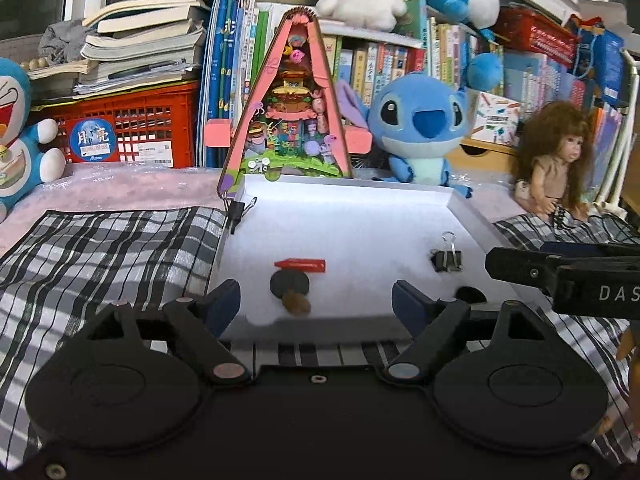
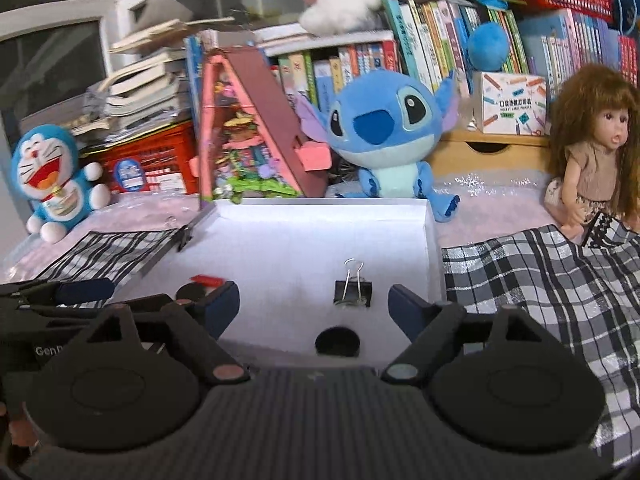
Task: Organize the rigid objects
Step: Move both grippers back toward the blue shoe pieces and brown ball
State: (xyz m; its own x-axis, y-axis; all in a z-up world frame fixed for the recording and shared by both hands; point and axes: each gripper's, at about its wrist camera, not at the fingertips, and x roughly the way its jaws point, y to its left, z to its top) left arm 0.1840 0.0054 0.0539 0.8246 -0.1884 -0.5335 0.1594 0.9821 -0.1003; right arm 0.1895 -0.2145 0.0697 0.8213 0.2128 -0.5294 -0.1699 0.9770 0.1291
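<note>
Between the jaws of the left gripper (image 1: 316, 300), a white tray (image 1: 460, 208) is lying on a checked cloth (image 1: 100, 248), and both grippers are hanging above its near edge with nothing in them. The left jaws are standing wide, empty; just ahead of them a small dark paddle with a brown handle (image 1: 291, 290) is resting flat on the tray floor, and a red arrow-shaped piece (image 1: 302, 265) is lying just beyond it. Ahead and toward the right jaw, a black binder clip (image 1: 448, 258) is sitting with its wire handles up.

The right gripper (image 2: 314, 306) is likewise gaping and holding nothing; the same binder clip (image 2: 353, 292) is lying just ahead of it, nearer its right jaw, and a dark round piece (image 2: 337, 341) is lying nearer still, close to the tray's near edge. Another clip (image 1: 238, 212) is biting the tray's far left corner, apparently to pin it to the cloth.

The small rigid things seem gathered in the tray so they cannot scatter; the open jaws suggest a placing is finished.
</note>
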